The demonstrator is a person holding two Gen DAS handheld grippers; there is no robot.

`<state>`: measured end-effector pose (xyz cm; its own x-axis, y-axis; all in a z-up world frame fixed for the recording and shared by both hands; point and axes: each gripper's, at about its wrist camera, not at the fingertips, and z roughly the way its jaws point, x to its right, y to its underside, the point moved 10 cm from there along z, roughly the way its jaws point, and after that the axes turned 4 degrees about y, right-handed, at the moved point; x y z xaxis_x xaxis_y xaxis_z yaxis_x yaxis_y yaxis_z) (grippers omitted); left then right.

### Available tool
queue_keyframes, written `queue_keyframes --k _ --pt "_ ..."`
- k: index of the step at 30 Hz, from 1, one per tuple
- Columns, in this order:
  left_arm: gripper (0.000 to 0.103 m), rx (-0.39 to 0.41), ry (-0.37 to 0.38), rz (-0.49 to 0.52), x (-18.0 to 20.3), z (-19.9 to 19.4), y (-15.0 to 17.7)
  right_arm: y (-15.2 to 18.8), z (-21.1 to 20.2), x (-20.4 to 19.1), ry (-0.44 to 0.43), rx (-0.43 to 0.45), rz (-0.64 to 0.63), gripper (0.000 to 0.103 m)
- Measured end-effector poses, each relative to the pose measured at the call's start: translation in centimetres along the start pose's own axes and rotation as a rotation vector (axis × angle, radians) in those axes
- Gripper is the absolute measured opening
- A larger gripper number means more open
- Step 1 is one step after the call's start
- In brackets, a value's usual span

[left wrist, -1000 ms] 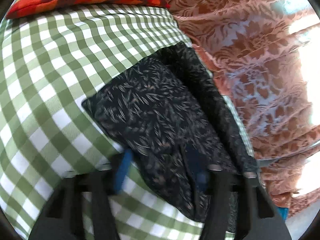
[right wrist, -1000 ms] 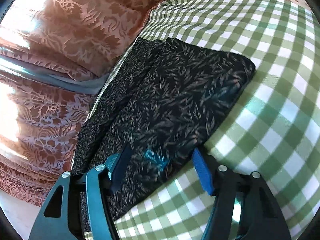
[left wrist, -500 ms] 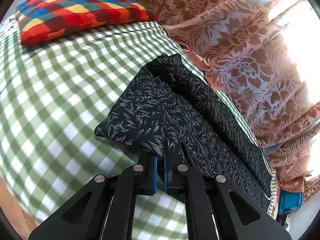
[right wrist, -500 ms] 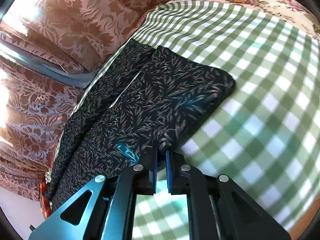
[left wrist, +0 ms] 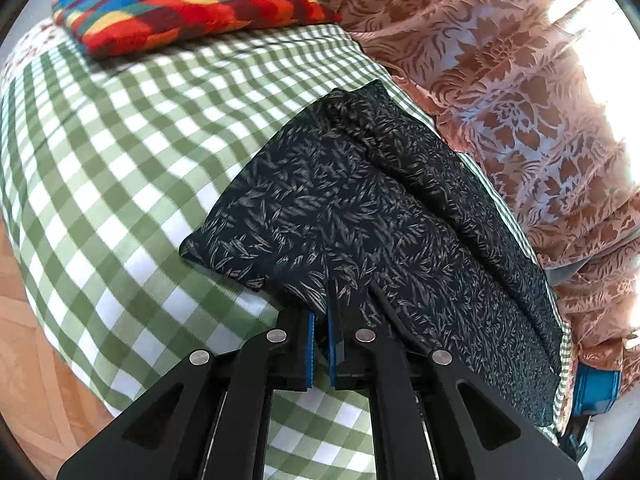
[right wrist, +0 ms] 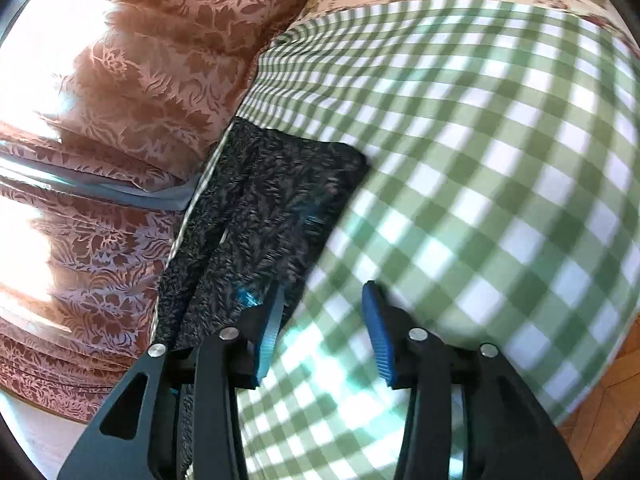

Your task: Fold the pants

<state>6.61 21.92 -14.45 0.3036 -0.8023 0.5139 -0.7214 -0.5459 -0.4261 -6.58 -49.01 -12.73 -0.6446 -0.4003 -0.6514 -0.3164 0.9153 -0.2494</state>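
Lying folded on green checked sheet (left wrist: 120, 184) beside curtain (left wrist: 520, 120): dark leaf-print pants (left wrist: 340, 208). Left gripper (left wrist: 320, 320) clenched on pants' near edge. Right gripper (right wrist: 322, 312) just reopened, seemingly gripping nothing; view blurred.

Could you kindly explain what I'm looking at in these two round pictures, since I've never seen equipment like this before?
There is no robot here: a person holds a two-finger gripper in each hand, and a wide-angle camera on each looks forward along its fingers, hence the round, bent view. One picture comes from the left gripper, the other from the right gripper. Both look down on a green checked cover where dark leaf-print pants lie partly folded, near patterned reddish curtains. A colourful checked cushion sits at the far end. The left gripper's blue pads are pinched on the near edge of the pants. The right gripper's jaws have just been opening; nothing is between them, and the pants lie beside its left finger.
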Motion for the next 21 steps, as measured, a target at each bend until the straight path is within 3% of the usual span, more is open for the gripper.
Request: queue_keyframes --k 5,7,8,14,19,21 --pt "0.004 -0.008 -0.004 0.006 0.1 0.0 0.0 -1.5 2.9 -1.3 0.027 0.004 0.007 0.040" --pt "0.004 -0.007 -0.007 0.014 0.2 -0.1 -0.1 -1.9 4.1 -2.1 0.054 -0.011 -0.019 0.024" --pt "0.004 -0.003 -0.006 0.021 0.3 -0.2 -0.1 -2.1 4.5 -2.3 0.089 -0.009 -0.038 0.007" --pt "0.004 0.007 0.017 0.031 0.6 -1.4 -0.6 -1.8 1.9 -3.6 0.209 0.046 -0.213 0.004" --pt "0.004 0.000 0.024 0.045 0.2 -2.6 -0.6 -0.7 -1.2 -1.5 0.258 0.047 -0.246 0.004" --pt "0.004 -0.017 -0.006 0.062 -0.5 -2.3 0.1 -0.1 -1.9 -0.5 0.276 0.031 -0.249 0.004"
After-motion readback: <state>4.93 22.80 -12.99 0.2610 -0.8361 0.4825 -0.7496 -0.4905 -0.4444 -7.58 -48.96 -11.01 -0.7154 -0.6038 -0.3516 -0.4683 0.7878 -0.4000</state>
